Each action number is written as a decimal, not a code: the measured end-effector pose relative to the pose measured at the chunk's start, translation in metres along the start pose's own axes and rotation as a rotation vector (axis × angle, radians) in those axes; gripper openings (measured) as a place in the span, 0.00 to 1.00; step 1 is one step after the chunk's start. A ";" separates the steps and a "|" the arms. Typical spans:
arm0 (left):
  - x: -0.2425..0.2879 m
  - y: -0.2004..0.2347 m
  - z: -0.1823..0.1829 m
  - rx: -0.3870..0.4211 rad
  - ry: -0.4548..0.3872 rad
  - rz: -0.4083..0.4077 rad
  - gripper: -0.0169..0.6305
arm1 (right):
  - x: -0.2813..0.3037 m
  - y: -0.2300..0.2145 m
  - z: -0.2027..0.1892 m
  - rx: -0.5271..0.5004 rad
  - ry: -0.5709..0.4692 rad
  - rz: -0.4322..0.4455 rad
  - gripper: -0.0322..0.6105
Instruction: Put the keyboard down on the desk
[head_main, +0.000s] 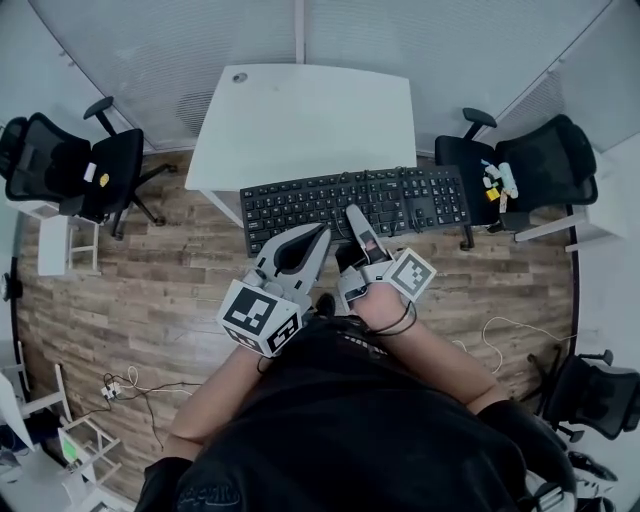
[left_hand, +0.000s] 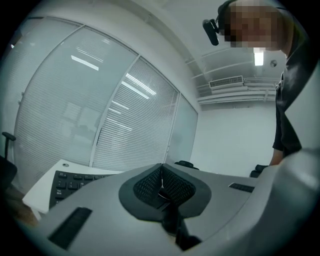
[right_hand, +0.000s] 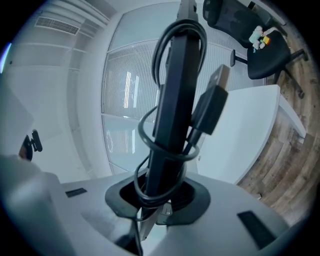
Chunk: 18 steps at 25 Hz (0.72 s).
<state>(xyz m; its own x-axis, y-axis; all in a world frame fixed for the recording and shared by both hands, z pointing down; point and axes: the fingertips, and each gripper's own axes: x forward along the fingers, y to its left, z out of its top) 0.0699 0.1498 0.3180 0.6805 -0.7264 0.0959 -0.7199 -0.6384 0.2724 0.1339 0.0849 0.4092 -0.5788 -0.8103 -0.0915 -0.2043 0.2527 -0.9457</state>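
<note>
Black keyboard (head_main: 355, 205): in the air at the near edge of the white desk (head_main: 300, 110), not yet down.
Right gripper (head_main: 352, 218): clamped on the keyboard's near long edge, about mid-length.
Left gripper (head_main: 318, 238): pads pressed together, empty, just beside.
Cable (right_hand: 150, 125): looped round the body, plug (right_hand: 216, 95) loose.
Handling: likely light, stiff and long; with a single hold the ends may tip.

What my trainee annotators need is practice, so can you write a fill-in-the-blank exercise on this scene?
1. The right gripper holds the keyboard, round which its own ___ is wound.
2. The left gripper has its jaws shut on ___.
3. The desk beyond the keyboard is ___ in colour.
Missing words: cable; nothing; white.
</note>
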 end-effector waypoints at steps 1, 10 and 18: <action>0.001 0.000 0.000 -0.001 0.000 -0.007 0.05 | 0.001 0.001 0.002 -0.001 -0.004 0.004 0.20; 0.045 -0.005 0.001 -0.008 0.002 -0.029 0.05 | -0.007 -0.023 0.040 0.017 -0.031 -0.027 0.20; 0.074 -0.011 -0.003 -0.032 0.028 -0.095 0.05 | -0.013 -0.029 0.057 -0.001 -0.065 -0.035 0.20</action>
<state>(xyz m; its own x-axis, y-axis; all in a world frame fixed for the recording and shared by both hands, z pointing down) 0.1283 0.1038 0.3247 0.7493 -0.6553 0.0952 -0.6476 -0.6952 0.3120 0.1926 0.0580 0.4204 -0.5190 -0.8511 -0.0787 -0.2238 0.2241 -0.9485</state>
